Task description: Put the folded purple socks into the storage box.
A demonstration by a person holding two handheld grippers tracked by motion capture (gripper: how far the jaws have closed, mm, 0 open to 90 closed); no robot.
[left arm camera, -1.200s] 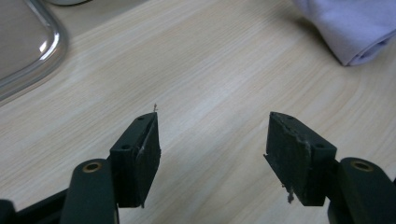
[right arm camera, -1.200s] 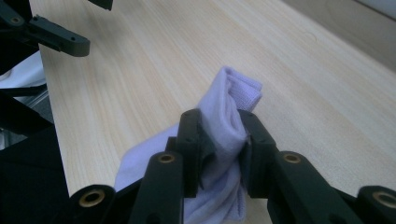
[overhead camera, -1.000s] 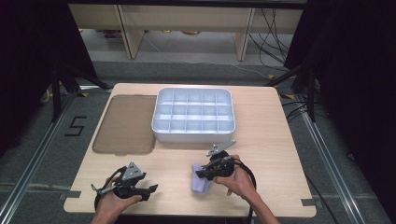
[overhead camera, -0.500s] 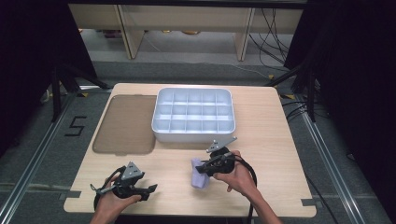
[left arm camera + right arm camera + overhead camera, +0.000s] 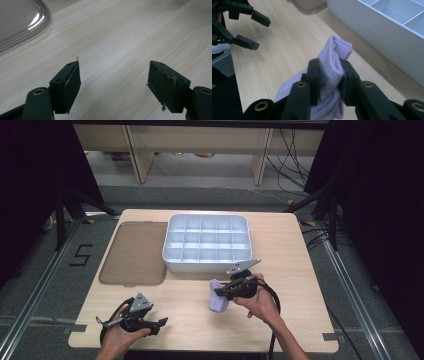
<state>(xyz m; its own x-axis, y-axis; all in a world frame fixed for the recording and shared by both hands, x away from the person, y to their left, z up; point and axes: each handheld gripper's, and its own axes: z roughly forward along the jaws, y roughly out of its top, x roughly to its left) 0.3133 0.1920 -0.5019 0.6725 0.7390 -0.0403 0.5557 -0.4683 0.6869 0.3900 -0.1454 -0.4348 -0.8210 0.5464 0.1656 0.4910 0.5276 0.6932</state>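
Observation:
A folded lavender cloth (image 5: 332, 67) hangs pinched between the jaws of my right gripper (image 5: 331, 72), just above the wooden table in front of the white divided tray (image 5: 207, 242). From above, the lavender cloth (image 5: 218, 297) droops left of the right gripper (image 5: 223, 291). My left gripper (image 5: 161, 325) rests low at the table's front left. Its jaws have just been opening and stand wide apart over bare wood, nothing between them, as the left gripper view (image 5: 113, 82) shows. Farther off in the right gripper view, the left gripper (image 5: 255, 33) stands open.
A brownish clear lid (image 5: 134, 252) lies flat left of the tray; its rounded corner (image 5: 37, 20) is at the upper left of the left gripper view. The tray's white wall (image 5: 382, 37) stands close on the right of the cloth. Cables trail off the front edge.
My right gripper has risen a little with the cloth, which now hangs off the table. The left hand has stayed put.

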